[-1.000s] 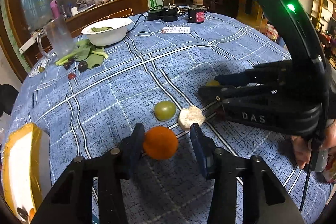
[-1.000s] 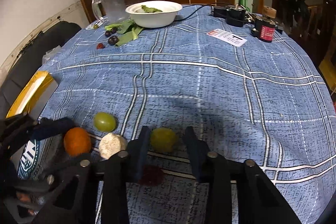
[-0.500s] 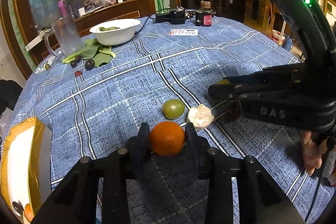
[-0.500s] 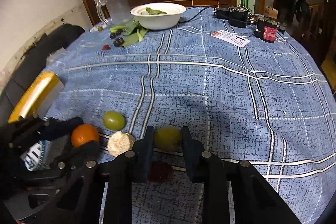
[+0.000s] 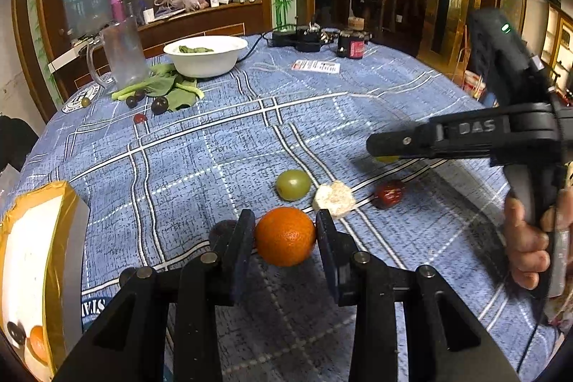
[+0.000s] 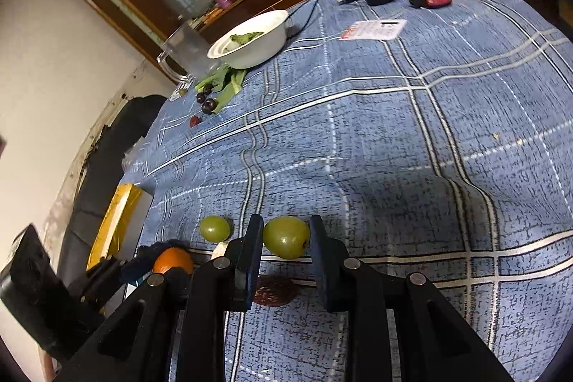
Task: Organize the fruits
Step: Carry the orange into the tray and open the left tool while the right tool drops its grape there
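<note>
The left gripper (image 5: 285, 235), spread a second ago, now pinches the orange (image 5: 285, 236) at lower centre of its frame, lifted clear of the blue checked tablecloth (image 5: 229, 138). The right gripper (image 6: 284, 240) has likewise closed on a green fruit (image 6: 286, 237) and tilts upward, so both fruits look ready to carry off.
</note>
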Available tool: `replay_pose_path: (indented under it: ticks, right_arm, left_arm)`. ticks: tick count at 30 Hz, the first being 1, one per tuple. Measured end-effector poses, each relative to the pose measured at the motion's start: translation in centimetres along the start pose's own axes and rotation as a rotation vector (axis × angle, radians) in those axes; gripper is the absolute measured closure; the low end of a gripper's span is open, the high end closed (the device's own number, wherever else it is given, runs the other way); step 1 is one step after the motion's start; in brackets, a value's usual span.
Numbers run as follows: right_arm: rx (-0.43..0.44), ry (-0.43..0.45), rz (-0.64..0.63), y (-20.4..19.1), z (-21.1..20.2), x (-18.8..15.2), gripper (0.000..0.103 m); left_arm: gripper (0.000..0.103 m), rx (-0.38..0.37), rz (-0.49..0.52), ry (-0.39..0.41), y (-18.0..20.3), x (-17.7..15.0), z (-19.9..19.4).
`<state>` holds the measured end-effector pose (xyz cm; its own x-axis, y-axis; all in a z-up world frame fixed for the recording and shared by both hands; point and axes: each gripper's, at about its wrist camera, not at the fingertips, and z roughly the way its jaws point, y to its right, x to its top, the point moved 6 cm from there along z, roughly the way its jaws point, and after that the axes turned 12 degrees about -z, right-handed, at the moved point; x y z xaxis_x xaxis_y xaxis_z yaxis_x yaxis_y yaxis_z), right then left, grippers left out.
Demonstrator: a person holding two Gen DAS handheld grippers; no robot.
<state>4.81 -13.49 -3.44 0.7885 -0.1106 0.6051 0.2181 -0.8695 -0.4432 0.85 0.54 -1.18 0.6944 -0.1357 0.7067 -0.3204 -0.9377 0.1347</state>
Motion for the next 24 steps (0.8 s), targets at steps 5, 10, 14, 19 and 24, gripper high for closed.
replay_pose_path:
  ticks: [5,10,14,19,24]
  right_arm:
    - [-0.038,0.01,0.009,0.5,-0.3,-0.2,0.076]
    - [-0.125,0.02,-0.037,0.4,-0.9,-0.5,0.076]
    - [-0.195,0.013,-0.102,-1.1,-1.0,-0.7,0.076]
    - [-0.186,0.037,-0.207,-6.2,-1.8,-0.8,0.076]
    - [-0.106,0.044,-0.337,-13.7,-1.6,-0.6,0.075]
  left_arm:
    - [0.069,-0.018,-0.074,0.022,-0.9,0.0,-2.2]
    - [0.069,-0.034,-0.189,0.117,-4.0,-0.4,-8.7]
    - [0.069,0.025,-0.262,0.19,-7.9,-1.2,-13.4]
    - [0.069,0.164,-0.4,0.248,-14.8,-3.0,-17.5]
    - [0.069,0.241,-0.586,0.215,-21.2,-6.0,-18.4]
